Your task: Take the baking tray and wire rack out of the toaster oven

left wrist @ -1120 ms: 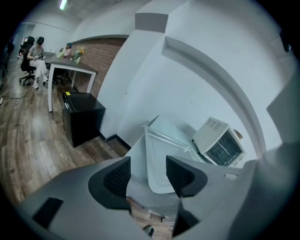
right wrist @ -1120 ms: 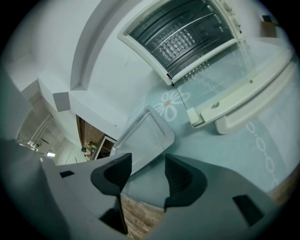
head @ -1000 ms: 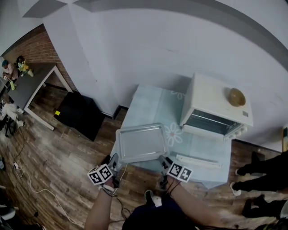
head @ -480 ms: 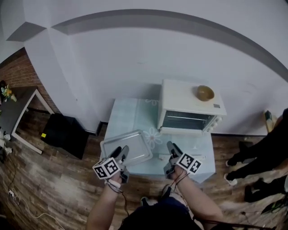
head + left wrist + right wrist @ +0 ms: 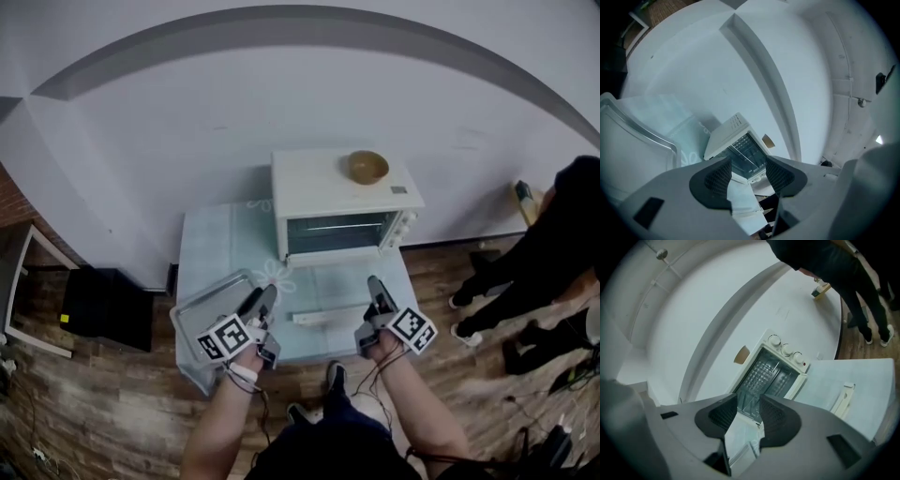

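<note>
The white toaster oven [image 5: 337, 211] stands at the back of the table with its door [image 5: 330, 292] folded down flat. The wire rack [image 5: 765, 373] sits inside its cavity, also seen as rack bars [image 5: 746, 151] in the left gripper view. The silver baking tray [image 5: 208, 302] lies on the table's front left. My left gripper [image 5: 260, 302] hovers open by the tray's right end, aimed at the oven [image 5: 736, 140]. My right gripper [image 5: 376, 289] hangs over the door's right side; its jaws have just been closing with nothing between them, and a gap remains.
A brown bowl [image 5: 367, 167] rests on the oven's roof. The table wears a pale blue cloth [image 5: 214, 246]. A person in black [image 5: 539, 246] stands on the wooden floor to the right. A black box [image 5: 105, 307] sits on the floor to the left.
Both grippers have left the tray's near edge and risen, swinging toward the oven. The tray stays on the table at the left. The head view has turned onto the oven.
</note>
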`<control>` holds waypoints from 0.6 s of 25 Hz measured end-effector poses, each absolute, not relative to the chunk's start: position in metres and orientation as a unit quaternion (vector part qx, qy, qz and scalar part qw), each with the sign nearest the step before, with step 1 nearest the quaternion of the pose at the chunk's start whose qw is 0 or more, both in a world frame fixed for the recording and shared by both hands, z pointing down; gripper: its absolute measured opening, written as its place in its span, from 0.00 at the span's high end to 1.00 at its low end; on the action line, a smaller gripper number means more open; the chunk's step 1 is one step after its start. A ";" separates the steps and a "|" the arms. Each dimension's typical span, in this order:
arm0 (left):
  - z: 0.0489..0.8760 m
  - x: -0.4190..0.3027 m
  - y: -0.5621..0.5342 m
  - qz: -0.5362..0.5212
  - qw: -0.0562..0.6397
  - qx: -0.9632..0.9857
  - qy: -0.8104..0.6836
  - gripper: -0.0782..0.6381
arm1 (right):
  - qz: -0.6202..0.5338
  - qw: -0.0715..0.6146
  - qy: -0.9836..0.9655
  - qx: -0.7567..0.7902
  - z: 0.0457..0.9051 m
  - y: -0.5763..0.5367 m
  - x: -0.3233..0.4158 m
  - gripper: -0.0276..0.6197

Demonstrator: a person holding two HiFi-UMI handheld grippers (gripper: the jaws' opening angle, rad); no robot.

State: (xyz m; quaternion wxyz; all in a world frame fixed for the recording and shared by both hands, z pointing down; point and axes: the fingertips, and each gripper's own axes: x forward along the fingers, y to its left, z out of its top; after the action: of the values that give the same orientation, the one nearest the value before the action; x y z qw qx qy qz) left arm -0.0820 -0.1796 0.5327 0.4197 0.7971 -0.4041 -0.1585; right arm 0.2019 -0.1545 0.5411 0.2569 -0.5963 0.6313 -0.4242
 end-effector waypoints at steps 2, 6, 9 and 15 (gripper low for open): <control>0.532 -0.069 -0.186 -0.163 0.425 0.796 -0.399 0.58 | -0.422 0.265 0.623 -0.604 0.541 -0.155 0.220 0.72; 0.531 -0.053 -0.200 -0.195 0.452 0.778 -0.391 0.58 | -0.420 0.285 0.613 -0.606 0.541 -0.165 0.248 0.72; 0.532 -0.043 -0.211 -0.223 0.470 0.763 -0.384 0.58 | -0.423 0.294 0.605 -0.607 0.544 -0.176 0.263 0.72; 0.544 -0.020 -0.233 -0.225 0.497 0.740 -0.394 0.58 | -0.438 0.297 0.606 -0.593 0.551 -0.209 0.274 0.72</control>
State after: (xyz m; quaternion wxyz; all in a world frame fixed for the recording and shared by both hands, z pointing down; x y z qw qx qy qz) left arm -0.0196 -0.2328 0.5442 0.4970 0.7399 -0.3938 -0.2247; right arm 0.2736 -0.2092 0.5508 0.2971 -0.5930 0.6065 -0.4384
